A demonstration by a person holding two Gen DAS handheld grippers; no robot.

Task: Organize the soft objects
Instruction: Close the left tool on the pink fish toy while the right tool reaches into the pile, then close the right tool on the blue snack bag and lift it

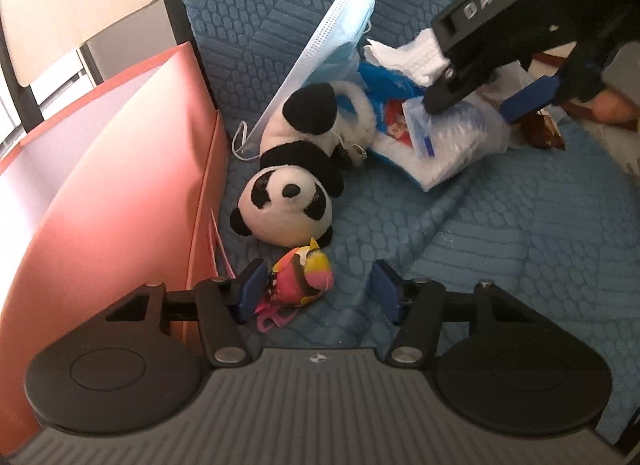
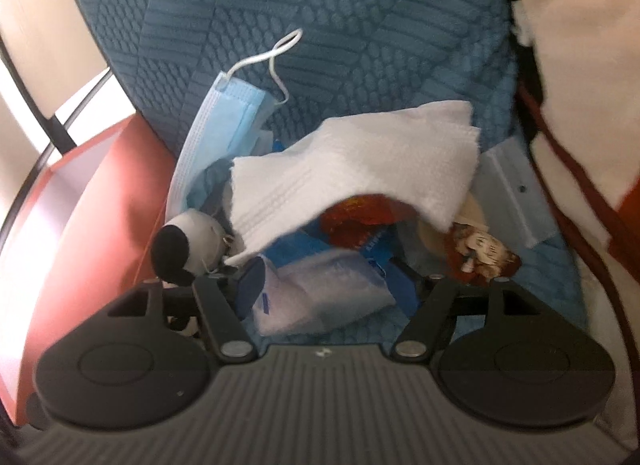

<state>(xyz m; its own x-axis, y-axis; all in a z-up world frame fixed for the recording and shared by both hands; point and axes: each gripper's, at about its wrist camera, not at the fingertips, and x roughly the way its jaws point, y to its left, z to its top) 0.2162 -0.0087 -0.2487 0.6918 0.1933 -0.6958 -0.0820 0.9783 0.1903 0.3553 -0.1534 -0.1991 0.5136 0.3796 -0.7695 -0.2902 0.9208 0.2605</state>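
A plush panda (image 1: 294, 169) lies on the blue textured cushion (image 1: 500, 265), beside a blue face mask (image 1: 332, 49). A small pink and yellow soft toy (image 1: 300, 277) lies just in front of my left gripper (image 1: 320, 293), which is open, the toy by its left finger. My right gripper (image 1: 476, 101) is open around a clear tissue pack (image 1: 452, 141) in a pile with a white tissue (image 1: 408, 57). In the right wrist view the gripper (image 2: 324, 285) straddles the pack (image 2: 320, 297); the white tissue (image 2: 352, 169), mask (image 2: 224, 117) and a panda paw (image 2: 180, 245) lie beyond.
A red box (image 1: 132, 169) with a white inside stands at the left against the cushion; it also shows in the right wrist view (image 2: 100, 201). A brown wrapper (image 2: 480, 253) lies at the pile's right. A cream cloth with a red strap (image 2: 568, 77) hangs at the right.
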